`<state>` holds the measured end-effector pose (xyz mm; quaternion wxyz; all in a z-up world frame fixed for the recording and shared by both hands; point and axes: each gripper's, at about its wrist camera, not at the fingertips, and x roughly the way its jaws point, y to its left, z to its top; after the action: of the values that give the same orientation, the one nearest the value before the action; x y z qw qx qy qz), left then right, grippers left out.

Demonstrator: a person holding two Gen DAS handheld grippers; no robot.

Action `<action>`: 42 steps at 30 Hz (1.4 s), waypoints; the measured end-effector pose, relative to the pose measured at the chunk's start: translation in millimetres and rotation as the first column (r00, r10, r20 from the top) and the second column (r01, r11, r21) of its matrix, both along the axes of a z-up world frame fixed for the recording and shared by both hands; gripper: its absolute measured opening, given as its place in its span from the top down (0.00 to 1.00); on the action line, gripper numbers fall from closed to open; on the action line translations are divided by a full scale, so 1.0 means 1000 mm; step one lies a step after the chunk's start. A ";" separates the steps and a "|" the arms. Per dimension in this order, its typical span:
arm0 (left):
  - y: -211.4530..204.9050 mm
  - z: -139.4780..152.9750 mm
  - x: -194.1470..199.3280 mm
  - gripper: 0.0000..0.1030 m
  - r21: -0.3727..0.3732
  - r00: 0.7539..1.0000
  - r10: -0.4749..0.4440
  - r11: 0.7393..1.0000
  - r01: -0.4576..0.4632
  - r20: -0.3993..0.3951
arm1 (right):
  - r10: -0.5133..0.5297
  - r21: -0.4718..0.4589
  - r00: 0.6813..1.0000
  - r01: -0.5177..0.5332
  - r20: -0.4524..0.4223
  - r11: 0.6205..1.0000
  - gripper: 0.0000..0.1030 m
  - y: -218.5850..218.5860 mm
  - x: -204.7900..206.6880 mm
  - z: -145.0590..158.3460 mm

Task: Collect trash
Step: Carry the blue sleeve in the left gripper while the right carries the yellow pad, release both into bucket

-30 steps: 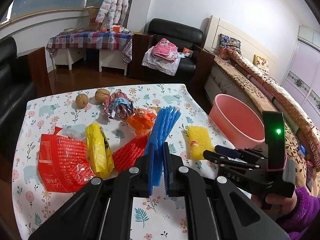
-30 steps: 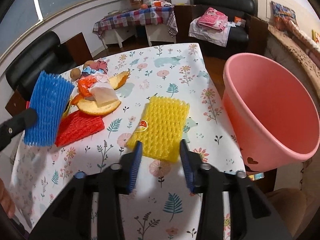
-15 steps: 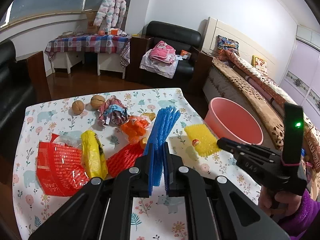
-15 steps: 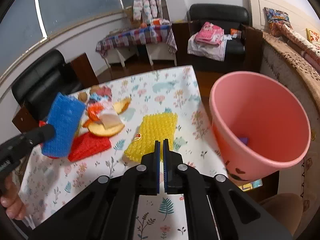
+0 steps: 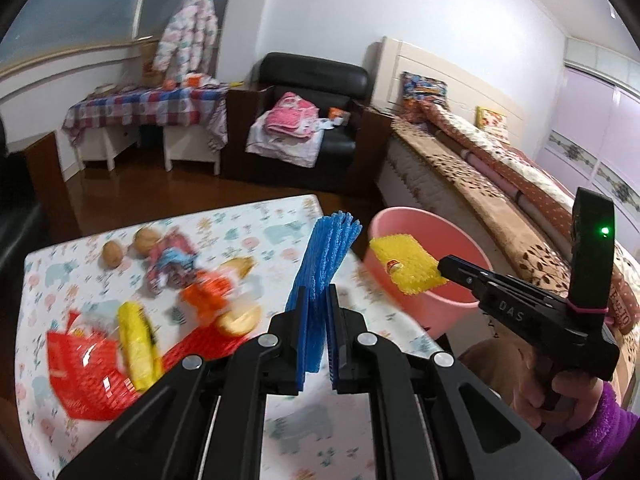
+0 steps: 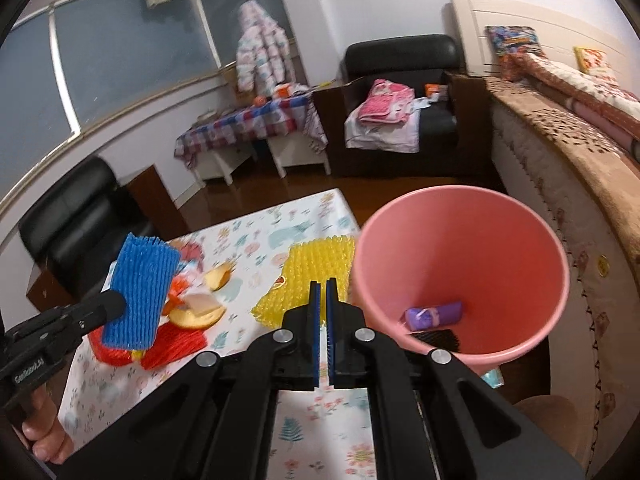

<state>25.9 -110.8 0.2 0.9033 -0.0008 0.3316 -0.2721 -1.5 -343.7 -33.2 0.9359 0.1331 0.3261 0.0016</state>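
Only right wrist – purple packet [image 6: 434,314], pink bin [image 6: 520,216]

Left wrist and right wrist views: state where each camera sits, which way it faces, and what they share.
Left wrist: rides the left gripper, faces across the table; its fingers clamp the blue foam net; right gripper visible.
Right wrist: rides the right gripper, faces the pink bin, holding the yellow foam net.
Shared: both nets, bin, table.

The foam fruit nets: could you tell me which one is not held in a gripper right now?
The red foam net, lying on the table. The blue net is clamped in the left gripper; the yellow net in the right gripper.
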 end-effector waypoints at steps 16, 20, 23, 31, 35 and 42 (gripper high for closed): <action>-0.121 0.006 0.014 0.93 0.031 0.978 -0.208 0.978 0.207 0.015 | -0.102 0.121 0.994 0.104 -0.027 0.987 0.97 -0.076 -0.012 -0.024; -0.139 0.003 0.023 0.93 0.045 0.974 -0.225 0.973 0.225 0.003 | -0.029 0.169 0.999 0.033 -0.028 0.985 0.97 -0.074 -0.014 -0.029; -0.144 0.004 0.026 0.93 0.052 0.974 -0.228 0.973 0.227 0.005 | 0.033 0.208 0.999 -0.025 -0.034 0.978 0.84 -0.071 -0.010 -0.034; -0.133 0.020 0.029 0.93 0.025 0.982 -0.185 0.983 0.185 0.025 | 0.109 0.184 0.993 -0.101 -0.035 0.978 0.57 -0.049 0.006 -0.042; -0.126 0.024 0.028 0.93 0.019 0.986 -0.167 0.986 0.166 0.030 | 0.094 0.129 0.995 -0.088 -0.044 0.988 0.57 -0.040 0.015 -0.049; -0.121 0.024 0.032 0.93 0.011 0.989 -0.146 0.989 0.145 0.018 | 0.101 0.120 0.993 -0.093 -0.064 0.988 0.89 -0.040 0.027 -0.054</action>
<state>57.5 -231.5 24.2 0.8841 0.0304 0.3236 -0.3357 25.3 -383.4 -87.6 0.9135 0.1716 0.3638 0.0614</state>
